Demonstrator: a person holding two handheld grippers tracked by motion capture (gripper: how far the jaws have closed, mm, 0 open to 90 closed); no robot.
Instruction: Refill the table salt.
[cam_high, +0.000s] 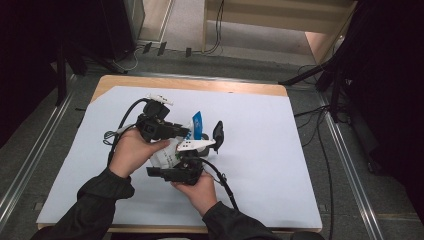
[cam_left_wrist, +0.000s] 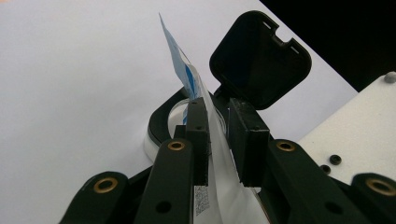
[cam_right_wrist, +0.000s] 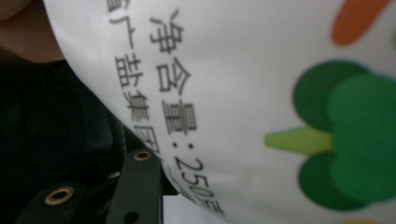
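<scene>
One soft printed pouch is held near the table's centre, just left of one black container with its lid flipped up. The left gripper is clamped on the pouch's thin, limp top edge (probably slippery film). The right gripper sits near its lower end; its grip cannot be told.

Packet between left tongs — open-lidded container just behind, on table.
</scene>
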